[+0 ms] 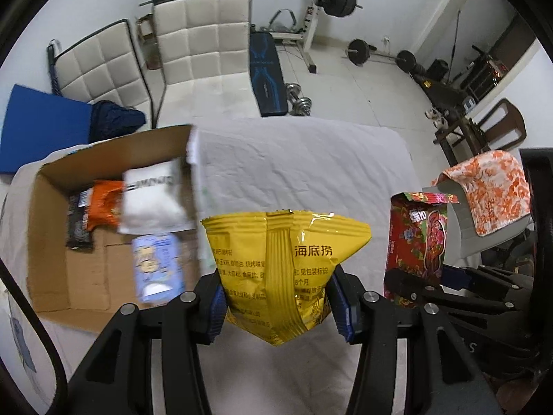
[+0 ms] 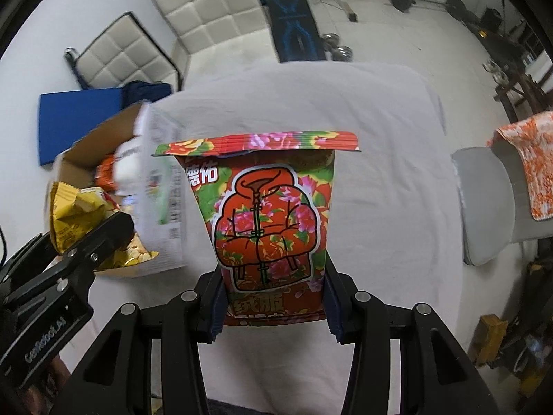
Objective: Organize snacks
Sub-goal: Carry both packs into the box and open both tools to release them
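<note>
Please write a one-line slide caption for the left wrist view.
Left tool grips a yellow snack bag beside the open cardboard box.

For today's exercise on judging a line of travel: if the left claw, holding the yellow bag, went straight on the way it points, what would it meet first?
Probably nothing soon. Beyond the left claw and its yellow bag lies only bare white cloth; the cardboard box sits off to the left. Depth is unclear, so height above the cloth is uncertain.

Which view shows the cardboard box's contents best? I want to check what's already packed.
The left wrist view: it looks down into the open cardboard box, showing white, orange, dark and pale blue packets. The right wrist view catches only the box's outer side and a corner, partly hidden behind the yellow bag.
</note>
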`<state>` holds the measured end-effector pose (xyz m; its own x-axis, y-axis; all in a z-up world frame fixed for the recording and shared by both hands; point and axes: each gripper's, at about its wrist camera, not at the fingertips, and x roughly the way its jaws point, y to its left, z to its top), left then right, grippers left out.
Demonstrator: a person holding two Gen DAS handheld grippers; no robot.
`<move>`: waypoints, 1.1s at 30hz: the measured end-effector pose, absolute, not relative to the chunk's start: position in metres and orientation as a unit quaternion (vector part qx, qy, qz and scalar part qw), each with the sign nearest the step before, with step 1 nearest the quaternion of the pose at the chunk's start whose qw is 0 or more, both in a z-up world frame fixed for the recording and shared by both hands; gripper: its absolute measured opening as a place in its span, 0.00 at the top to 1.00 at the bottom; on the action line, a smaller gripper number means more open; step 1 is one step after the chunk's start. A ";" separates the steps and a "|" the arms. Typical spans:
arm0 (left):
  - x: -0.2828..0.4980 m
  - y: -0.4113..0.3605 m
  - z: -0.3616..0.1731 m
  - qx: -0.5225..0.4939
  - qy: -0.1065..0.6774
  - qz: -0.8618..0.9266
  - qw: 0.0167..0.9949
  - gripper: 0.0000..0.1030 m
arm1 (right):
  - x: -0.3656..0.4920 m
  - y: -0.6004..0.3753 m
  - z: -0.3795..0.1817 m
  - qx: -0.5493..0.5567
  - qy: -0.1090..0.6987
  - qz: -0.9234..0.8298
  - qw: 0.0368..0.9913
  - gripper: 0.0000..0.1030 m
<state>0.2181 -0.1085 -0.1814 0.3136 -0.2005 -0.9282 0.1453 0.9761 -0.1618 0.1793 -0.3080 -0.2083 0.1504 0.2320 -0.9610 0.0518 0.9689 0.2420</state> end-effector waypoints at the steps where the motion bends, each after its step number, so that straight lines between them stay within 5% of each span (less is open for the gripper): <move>1: 0.216 -0.098 -0.176 -0.024 0.573 -0.103 0.813 0.54 | 0.177 -0.296 -0.201 0.110 0.646 0.068 0.752 0.53; 18: 0.209 0.063 -0.135 -0.030 0.543 -0.043 0.838 0.54 | 0.163 -0.115 -0.144 0.102 0.622 0.150 0.762 0.53; 33: 0.254 0.162 -0.238 -0.073 0.652 -0.034 0.754 0.54 | 0.203 0.000 -0.230 0.075 0.668 0.173 0.720 0.53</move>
<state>0.2539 0.1618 -0.2376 0.1474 -0.1477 -0.9780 -0.0437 0.9868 -0.1556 0.2030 -0.0001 -0.2296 0.0483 0.3495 -0.9357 -0.1502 0.9287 0.3391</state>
